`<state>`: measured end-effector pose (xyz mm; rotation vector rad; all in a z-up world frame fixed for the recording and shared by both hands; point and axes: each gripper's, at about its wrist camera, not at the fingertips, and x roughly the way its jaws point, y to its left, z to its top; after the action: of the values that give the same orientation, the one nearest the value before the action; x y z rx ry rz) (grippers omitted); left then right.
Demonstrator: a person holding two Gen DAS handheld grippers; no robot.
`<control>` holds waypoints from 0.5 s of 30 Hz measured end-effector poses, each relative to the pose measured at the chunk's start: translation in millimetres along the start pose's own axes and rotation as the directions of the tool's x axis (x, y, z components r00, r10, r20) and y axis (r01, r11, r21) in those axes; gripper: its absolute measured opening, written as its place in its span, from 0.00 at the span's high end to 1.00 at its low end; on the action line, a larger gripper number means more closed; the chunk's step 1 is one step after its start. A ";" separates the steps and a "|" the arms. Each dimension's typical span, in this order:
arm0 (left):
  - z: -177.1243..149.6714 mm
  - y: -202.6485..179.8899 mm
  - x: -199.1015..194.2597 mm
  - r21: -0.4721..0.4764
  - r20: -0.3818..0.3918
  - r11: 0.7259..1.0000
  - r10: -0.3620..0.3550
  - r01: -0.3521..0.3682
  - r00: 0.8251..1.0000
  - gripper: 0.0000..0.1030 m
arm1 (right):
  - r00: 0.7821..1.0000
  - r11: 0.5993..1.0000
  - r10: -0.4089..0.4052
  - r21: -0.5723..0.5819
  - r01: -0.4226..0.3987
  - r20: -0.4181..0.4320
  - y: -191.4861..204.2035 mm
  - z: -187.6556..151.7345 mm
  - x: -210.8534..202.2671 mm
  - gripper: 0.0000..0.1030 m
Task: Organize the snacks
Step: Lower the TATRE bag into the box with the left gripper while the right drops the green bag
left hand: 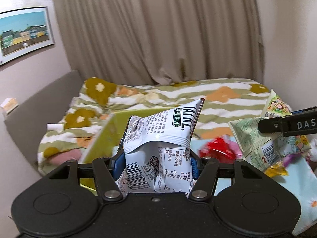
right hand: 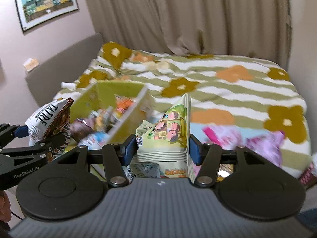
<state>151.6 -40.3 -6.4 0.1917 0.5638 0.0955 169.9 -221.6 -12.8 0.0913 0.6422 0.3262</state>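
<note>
My left gripper [left hand: 156, 163] is shut on a white snack bag [left hand: 158, 136] printed with black text and a barcode; it also shows in the right wrist view [right hand: 47, 123], beside a lime-green box [right hand: 111, 107]. My right gripper [right hand: 161, 150] is shut on a pale green snack bag [right hand: 168, 130] with cartoon children on it; the bag also shows in the left wrist view [left hand: 265, 138]. The box [left hand: 103, 136] stands open on the bed and holds several snack packs. Both bags are held above the bed near the box.
Loose snacks lie on the bed: a red pack [left hand: 218, 148], a yellow one [left hand: 275, 170] and pink packs [right hand: 257, 142]. A flower-patterned blanket [right hand: 218, 79] covers the bed. A grey headboard [right hand: 63, 59], curtains [right hand: 188, 15] and a framed picture [right hand: 45, 4] stand behind.
</note>
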 end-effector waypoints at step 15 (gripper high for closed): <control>46.4 126.5 88.2 0.007 -0.012 1.000 -0.019 0.019 1.000 0.36 | 0.999 1.000 0.031 -0.007 -0.031 0.023 115.0 82.0 109.8 0.32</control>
<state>246.0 88.8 12.2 0.1925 0.5779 0.0764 270.7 -75.7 10.9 0.0991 0.6170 0.3563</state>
